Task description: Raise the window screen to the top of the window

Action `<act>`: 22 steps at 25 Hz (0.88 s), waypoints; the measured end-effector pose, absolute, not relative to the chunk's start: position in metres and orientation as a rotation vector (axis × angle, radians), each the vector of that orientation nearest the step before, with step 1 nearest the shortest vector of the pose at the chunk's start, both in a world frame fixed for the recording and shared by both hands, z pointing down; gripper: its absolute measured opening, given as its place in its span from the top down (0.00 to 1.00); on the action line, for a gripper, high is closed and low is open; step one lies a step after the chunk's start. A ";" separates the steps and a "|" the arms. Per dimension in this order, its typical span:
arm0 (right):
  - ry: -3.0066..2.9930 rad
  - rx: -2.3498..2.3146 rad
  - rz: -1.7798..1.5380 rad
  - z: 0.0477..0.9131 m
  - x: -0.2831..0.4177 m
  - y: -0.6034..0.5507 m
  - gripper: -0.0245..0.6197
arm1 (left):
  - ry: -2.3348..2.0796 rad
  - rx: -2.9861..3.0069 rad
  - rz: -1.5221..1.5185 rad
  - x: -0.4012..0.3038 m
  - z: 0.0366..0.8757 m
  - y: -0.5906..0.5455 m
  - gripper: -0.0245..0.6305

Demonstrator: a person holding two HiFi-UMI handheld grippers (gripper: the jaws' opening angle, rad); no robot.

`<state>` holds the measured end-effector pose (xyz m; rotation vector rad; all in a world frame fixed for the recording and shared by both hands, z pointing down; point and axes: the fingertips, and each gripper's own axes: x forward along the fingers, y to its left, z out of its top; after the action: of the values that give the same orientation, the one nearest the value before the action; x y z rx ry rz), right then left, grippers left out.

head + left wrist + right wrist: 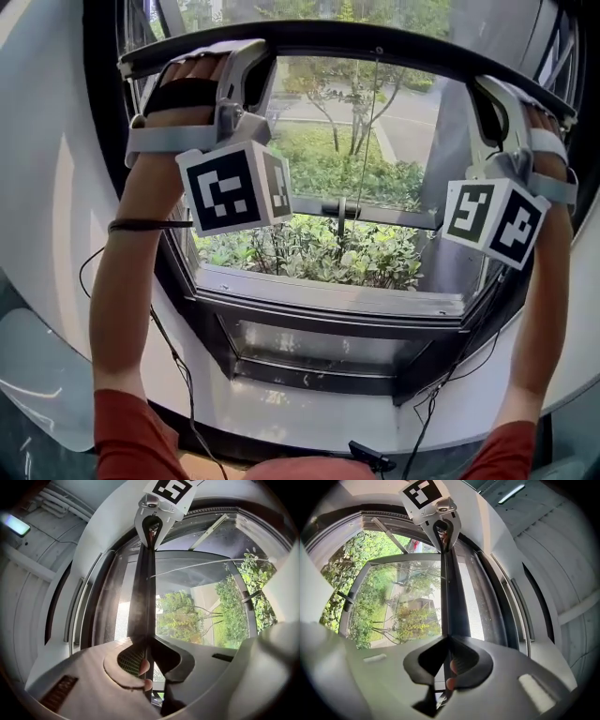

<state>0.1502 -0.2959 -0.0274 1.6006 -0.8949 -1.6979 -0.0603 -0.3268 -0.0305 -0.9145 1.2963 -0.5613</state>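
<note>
The window screen's dark bottom bar [375, 42] arcs across the top of the head view, high in the window opening. My left gripper [251, 67] is shut on the bar near its left end, and my right gripper [489, 97] is shut on it near its right end. In the left gripper view the bar [143, 588] runs straight up from my left gripper [144, 641] to the right gripper [152, 524] at its far end. The right gripper view mirrors this: the bar [449, 597] leads from my right gripper [446, 638] to the left gripper [440, 527].
Below the bar the window frame [328, 300] shows shrubs and trees outside. A thin cord [367, 131] hangs down the middle of the opening. White walls [47, 234] close in on both sides. Cables [178, 366] trail down, and a small black object [372, 458] lies at the bottom.
</note>
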 end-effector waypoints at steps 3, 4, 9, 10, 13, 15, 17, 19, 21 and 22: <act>-0.876 1.618 -1.710 -0.048 0.149 -0.296 0.91 | 1.305 -0.904 -0.550 -0.061 -0.051 -0.327 0.89; -0.871 1.620 -1.714 -0.056 0.147 -0.296 0.91 | 1.308 -0.902 -0.548 -0.063 -0.059 -0.327 0.89; -0.840 1.624 -1.724 -0.085 0.145 -0.297 0.91 | 1.328 -0.885 -0.531 -0.066 -0.087 -0.327 0.89; -0.834 1.623 -1.727 -0.088 0.145 -0.297 0.91 | 1.330 -0.883 -0.530 -0.065 -0.090 -0.327 0.89; -0.823 1.619 -1.737 -0.100 0.143 -0.295 0.91 | 1.332 -0.872 -0.540 -0.066 -0.101 -0.326 0.89; -0.829 1.613 -1.728 -0.114 0.145 -0.294 0.91 | 1.330 -0.872 -0.546 -0.064 -0.115 -0.325 0.89; -0.841 1.606 -1.711 -0.128 0.147 -0.294 0.91 | 1.325 -0.872 -0.545 -0.061 -0.132 -0.324 0.89; -0.833 1.600 -1.704 -0.139 0.147 -0.295 0.91 | 1.326 -0.864 -0.579 -0.062 -0.141 -0.326 0.89; -0.807 1.603 -1.707 -0.148 0.147 -0.295 0.91 | 1.336 -0.837 -0.580 -0.063 -0.149 -0.327 0.89; -0.796 1.607 -1.707 -0.150 0.146 -0.294 0.91 | 1.341 -0.816 -0.570 -0.064 -0.153 -0.326 0.89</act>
<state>0.1463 -0.2943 -0.1501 1.6071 -0.7958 -1.7072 -0.0638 -0.3259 -0.1526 -0.8160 1.3411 -0.5705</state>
